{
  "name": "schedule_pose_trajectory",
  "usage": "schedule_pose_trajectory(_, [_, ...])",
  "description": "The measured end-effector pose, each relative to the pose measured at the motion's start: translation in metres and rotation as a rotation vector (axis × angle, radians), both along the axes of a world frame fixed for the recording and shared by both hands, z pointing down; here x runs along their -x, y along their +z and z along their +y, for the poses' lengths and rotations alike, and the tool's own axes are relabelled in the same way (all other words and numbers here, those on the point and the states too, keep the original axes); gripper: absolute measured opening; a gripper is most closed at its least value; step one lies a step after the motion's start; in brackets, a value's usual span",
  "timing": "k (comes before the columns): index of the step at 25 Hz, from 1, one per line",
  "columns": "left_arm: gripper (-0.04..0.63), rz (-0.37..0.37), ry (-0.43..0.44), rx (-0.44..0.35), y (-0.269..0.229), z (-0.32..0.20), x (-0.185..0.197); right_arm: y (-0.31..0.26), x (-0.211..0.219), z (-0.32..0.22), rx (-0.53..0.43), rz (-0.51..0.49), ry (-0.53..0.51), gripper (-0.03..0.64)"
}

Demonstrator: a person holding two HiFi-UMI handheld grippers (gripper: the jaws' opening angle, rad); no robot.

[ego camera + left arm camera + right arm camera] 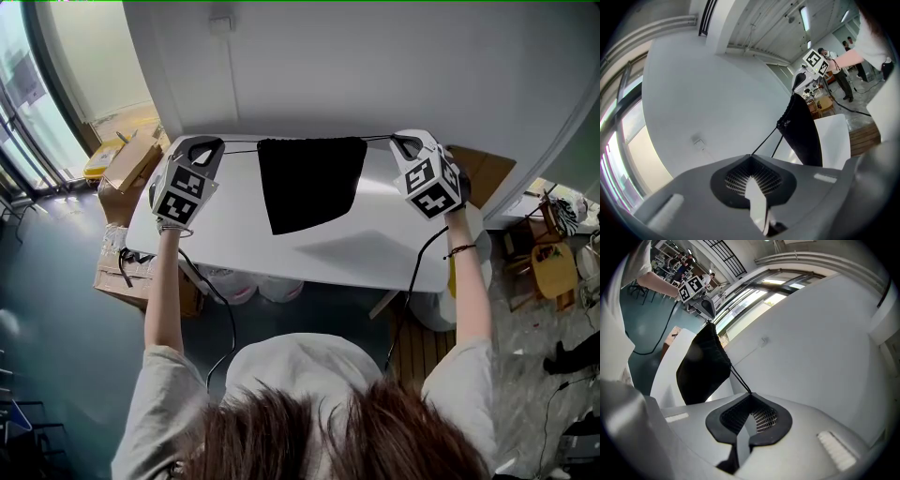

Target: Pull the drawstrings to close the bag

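Note:
A black drawstring bag (309,183) hangs over the white table (309,253), stretched between my two grippers, its top edge gathered along the cords. My left gripper (208,147) is shut on the left drawstring (242,146), which runs taut to the bag's left corner. On the other side my right gripper (403,142) is shut on the right drawstring (379,140). In the left gripper view the cord (766,140) leaves the shut jaw tips (751,156) toward the bag (804,131). The right gripper view shows its cord (739,378) running from the tips (751,393) to the bag (703,366).
A white wall stands just behind the table. Cardboard boxes (131,159) and a yellow bin (101,157) sit at the left. White buckets (253,286) stand under the table. A yellow chair (553,267) is at the right.

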State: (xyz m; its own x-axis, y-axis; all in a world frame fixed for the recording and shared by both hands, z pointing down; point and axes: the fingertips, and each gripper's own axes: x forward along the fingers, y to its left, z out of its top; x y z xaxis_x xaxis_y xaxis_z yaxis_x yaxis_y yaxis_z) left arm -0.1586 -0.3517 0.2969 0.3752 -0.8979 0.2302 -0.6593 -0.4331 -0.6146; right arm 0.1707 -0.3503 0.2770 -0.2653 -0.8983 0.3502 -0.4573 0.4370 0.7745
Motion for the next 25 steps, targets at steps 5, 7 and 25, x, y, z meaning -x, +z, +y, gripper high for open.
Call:
schedule_pose_trajectory(5, [0.003, 0.021, -0.018, 0.006, 0.002, -0.002, 0.007, 0.002, 0.003, -0.002, -0.002, -0.021, 0.018, 0.02])
schedule_pose_trajectory(7, [0.003, 0.031, -0.025, 0.007, 0.002, -0.001, 0.009, 0.003, 0.003, -0.002, -0.004, -0.037, 0.029, 0.02])
schedule_pose_trajectory(25, [0.002, 0.077, -0.058, 0.009, 0.006, 0.003, 0.027, 0.014, 0.003, -0.003, -0.01, -0.117, 0.097, 0.02])
